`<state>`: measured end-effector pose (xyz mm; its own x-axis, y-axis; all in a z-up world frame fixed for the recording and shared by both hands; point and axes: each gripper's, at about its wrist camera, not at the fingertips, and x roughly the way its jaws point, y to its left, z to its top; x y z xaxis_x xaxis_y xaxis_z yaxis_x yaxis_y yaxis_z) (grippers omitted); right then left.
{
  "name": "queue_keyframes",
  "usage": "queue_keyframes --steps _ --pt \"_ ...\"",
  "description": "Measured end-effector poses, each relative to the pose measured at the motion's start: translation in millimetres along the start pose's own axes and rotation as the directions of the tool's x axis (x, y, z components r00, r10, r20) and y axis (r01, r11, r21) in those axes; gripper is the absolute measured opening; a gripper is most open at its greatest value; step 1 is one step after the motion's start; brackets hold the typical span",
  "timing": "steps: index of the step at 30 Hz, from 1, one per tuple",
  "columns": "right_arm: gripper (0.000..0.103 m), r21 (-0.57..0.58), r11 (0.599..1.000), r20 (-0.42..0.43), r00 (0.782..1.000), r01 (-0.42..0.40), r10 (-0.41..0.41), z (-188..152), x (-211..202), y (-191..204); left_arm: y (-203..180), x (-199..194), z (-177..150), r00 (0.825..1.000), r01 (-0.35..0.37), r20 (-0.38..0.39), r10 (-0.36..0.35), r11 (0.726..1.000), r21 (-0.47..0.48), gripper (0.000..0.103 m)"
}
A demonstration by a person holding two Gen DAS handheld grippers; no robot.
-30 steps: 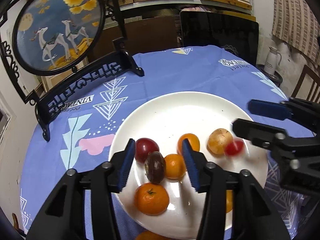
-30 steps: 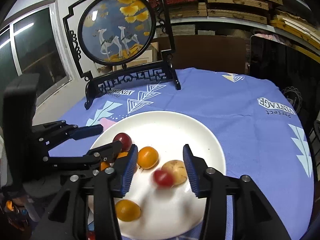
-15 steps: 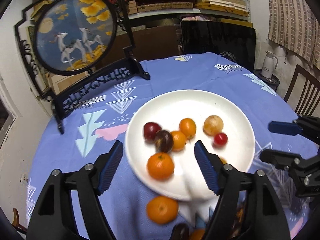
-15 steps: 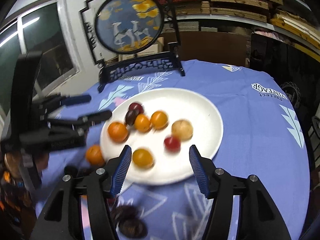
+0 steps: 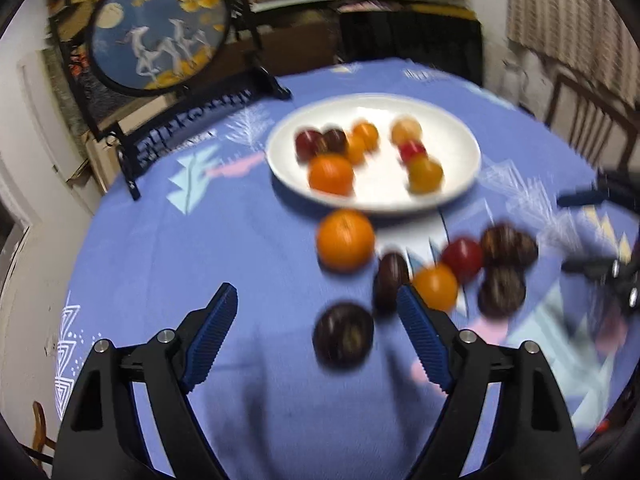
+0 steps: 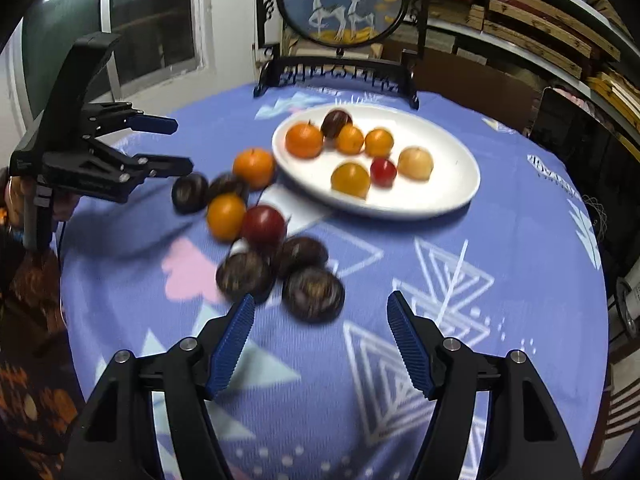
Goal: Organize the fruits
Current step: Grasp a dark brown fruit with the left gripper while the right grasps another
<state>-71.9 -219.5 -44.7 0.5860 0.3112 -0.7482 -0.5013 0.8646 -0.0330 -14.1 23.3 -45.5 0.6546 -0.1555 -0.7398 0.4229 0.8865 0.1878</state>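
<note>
A white plate holds several fruits: oranges, a dark plum, a small red fruit and a pale one. More fruit lies loose on the blue cloth in front of it: an orange, a smaller orange, a red plum and several dark plums. My left gripper is open and empty, above the nearest dark plum. My right gripper is open and empty, just short of the dark plums. The left gripper also shows in the right wrist view.
A round painted screen on a black stand sits at the table's far edge. Shelves with boards line the back wall. A wooden chair stands to the right. The blue patterned tablecloth covers the round table.
Both grippers have pulled back from the plate and opened wider. The loose fruit in front of the plate has come into view. The small red fruit has settled on the plate.
</note>
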Motion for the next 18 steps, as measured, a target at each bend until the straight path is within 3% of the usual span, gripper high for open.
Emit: queue_keyframes --steps 8,11,12,18 --pt "0.07 0.019 0.999 -0.053 0.998 -0.034 0.035 -6 14 2 -12 27 -10 0.995 0.086 -0.043 -0.085 0.996 0.035 0.079" --pt "0.07 0.007 0.999 -0.069 0.997 -0.033 0.034 -4 23 5 -13 38 -10 0.992 0.104 -0.075 -0.101 0.994 0.034 0.042" --pt "0.07 0.006 0.999 -0.072 0.997 -0.033 0.034 -3 26 4 -12 39 -10 0.991 0.107 -0.077 -0.105 0.994 0.029 0.038" --pt "0.07 0.018 0.999 -0.087 0.995 -0.039 0.041 4 40 0 -11 30 -13 0.99 0.133 -0.049 -0.132 0.991 0.033 0.038"
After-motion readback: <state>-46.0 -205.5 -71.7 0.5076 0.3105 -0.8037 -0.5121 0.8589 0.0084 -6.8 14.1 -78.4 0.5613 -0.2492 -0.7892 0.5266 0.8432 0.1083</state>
